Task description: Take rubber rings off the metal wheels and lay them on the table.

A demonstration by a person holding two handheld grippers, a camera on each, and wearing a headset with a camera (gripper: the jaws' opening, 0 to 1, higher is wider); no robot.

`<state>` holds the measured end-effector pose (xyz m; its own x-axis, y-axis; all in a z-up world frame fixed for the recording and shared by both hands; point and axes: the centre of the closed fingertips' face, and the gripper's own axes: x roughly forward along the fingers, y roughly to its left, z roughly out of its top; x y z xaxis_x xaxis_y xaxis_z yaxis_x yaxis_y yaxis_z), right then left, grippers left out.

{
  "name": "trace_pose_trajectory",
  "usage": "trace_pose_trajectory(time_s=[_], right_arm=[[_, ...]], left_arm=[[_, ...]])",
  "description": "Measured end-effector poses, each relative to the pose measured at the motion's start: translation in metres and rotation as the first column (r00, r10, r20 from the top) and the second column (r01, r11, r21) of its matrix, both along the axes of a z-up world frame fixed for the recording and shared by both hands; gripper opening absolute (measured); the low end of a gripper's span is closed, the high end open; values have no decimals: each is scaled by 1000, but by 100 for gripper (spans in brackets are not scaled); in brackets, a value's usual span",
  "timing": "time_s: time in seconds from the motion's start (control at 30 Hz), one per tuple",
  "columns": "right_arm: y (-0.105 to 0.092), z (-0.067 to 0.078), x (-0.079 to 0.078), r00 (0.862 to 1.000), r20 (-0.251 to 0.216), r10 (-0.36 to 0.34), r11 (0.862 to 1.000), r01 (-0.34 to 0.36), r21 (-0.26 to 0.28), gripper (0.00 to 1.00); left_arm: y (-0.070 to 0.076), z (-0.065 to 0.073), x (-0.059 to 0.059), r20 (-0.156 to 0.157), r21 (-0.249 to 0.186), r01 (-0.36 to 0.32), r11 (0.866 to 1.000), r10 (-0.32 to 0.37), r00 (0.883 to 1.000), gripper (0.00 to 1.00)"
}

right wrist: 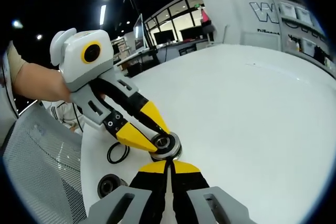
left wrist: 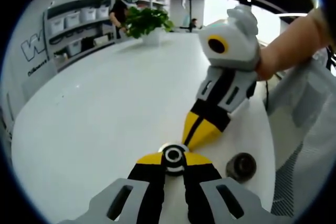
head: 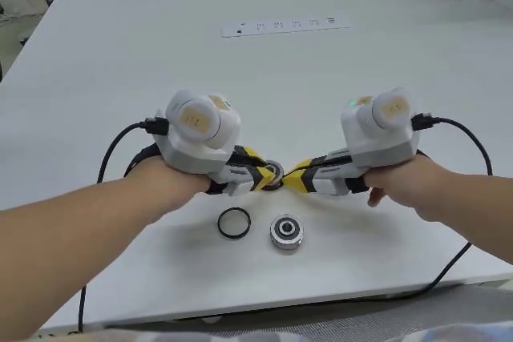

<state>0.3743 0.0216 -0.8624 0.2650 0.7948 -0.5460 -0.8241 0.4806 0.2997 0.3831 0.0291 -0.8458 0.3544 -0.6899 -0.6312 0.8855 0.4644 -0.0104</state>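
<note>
A metal wheel (head: 273, 172) with a dark rubber ring around its rim is held just above the white table (head: 120, 70), between both grippers. My left gripper (head: 263, 175) is shut on it, yellow tips on either side of the wheel (left wrist: 174, 154). My right gripper (head: 287, 178) is shut, and its tips (right wrist: 168, 165) touch the wheel's (right wrist: 168, 144) rim; whether they pinch the ring is unclear. A loose black rubber ring (head: 234, 223) lies flat on the table nearer me. Beside it lies a second metal wheel (head: 286, 231).
A white socket strip (head: 286, 26) is set in the table far ahead. Black cables (head: 112, 154) trail from both grippers over the near table edge (head: 264, 303). A potted plant (left wrist: 149, 22) stands at the far end. A mesh chair (right wrist: 37, 166) is beside the table.
</note>
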Motion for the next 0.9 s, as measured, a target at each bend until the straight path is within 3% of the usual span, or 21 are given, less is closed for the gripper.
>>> trace_pose_trajectory(time_s=[0.17, 0.4, 0.53, 0.67, 0.7, 0.9], right_arm=[[-1, 1, 1, 997, -65, -49, 998, 51, 30, 0], [-2, 6, -1, 990, -109, -84, 994, 90, 59, 0], [-2, 7, 0, 967, -207, -148, 979, 173, 107, 0], [-1, 14, 6, 952, -244, -187, 959, 230, 163, 0], [-3, 11, 4, 955, -240, -174, 968, 211, 138, 0], [0, 14, 5, 951, -239, -194, 958, 236, 161, 0]], left_arm=[[0, 0, 0, 6, 3, -1, 1000, 1, 1000, 14], [0, -1, 1, 8, 6, -1, 1000, 0, 1000, 13], [0, -1, 1, 8, 7, -1, 1000, 1, 1000, 13], [0, -1, 0, 11, 9, -1, 1000, 1, 1000, 13], [0, -1, 0, 11, 9, -3, 1000, 2, 1000, 13], [0, 0, 1, 12, 12, -7, 1000, 7, 1000, 13]])
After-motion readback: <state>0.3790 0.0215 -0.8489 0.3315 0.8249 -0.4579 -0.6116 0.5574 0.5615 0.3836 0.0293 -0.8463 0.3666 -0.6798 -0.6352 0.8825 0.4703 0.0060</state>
